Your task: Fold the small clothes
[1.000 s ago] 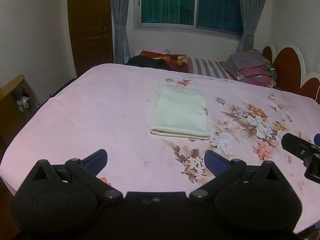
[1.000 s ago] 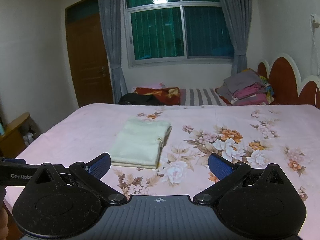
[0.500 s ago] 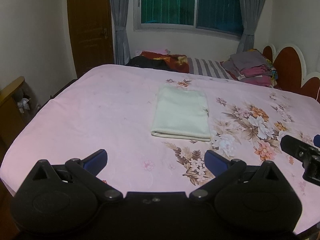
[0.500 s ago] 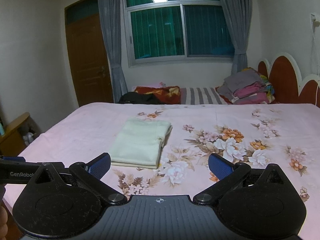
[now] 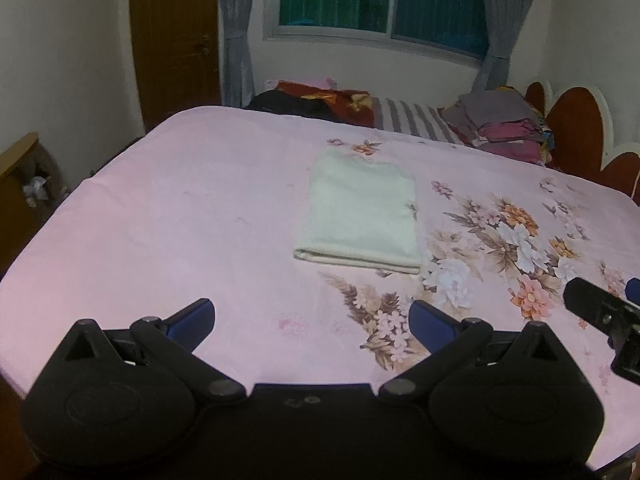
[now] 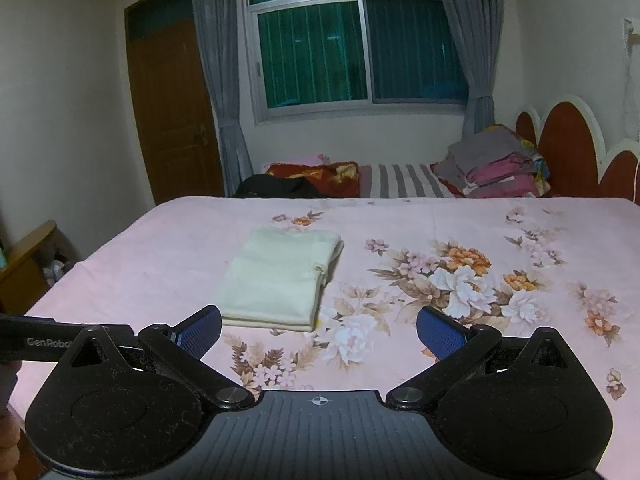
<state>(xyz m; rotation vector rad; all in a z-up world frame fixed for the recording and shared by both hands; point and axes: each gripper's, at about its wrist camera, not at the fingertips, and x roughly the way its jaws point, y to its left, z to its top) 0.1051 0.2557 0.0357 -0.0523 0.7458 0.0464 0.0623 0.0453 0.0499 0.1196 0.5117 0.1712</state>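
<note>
A pale cream garment (image 5: 362,212) lies folded into a flat rectangle on the pink floral bedspread (image 5: 192,216). It also shows in the right wrist view (image 6: 282,282). My left gripper (image 5: 312,318) is open and empty, held above the near part of the bed, short of the garment. My right gripper (image 6: 318,326) is open and empty, just short of the garment's near edge. The right gripper's body shows at the right edge of the left wrist view (image 5: 604,312).
A stack of folded clothes (image 6: 500,168) and dark and red bedding (image 6: 304,180) lie at the far end of the bed by the red headboard (image 6: 568,144). A wooden bedside unit (image 6: 28,268) stands at the left. A door (image 6: 172,112) and a window (image 6: 360,48) are behind.
Both grippers stay open and empty. The left wrist view has shifted slightly, with the garment a little lower and more central. The right wrist view is almost unchanged.
</note>
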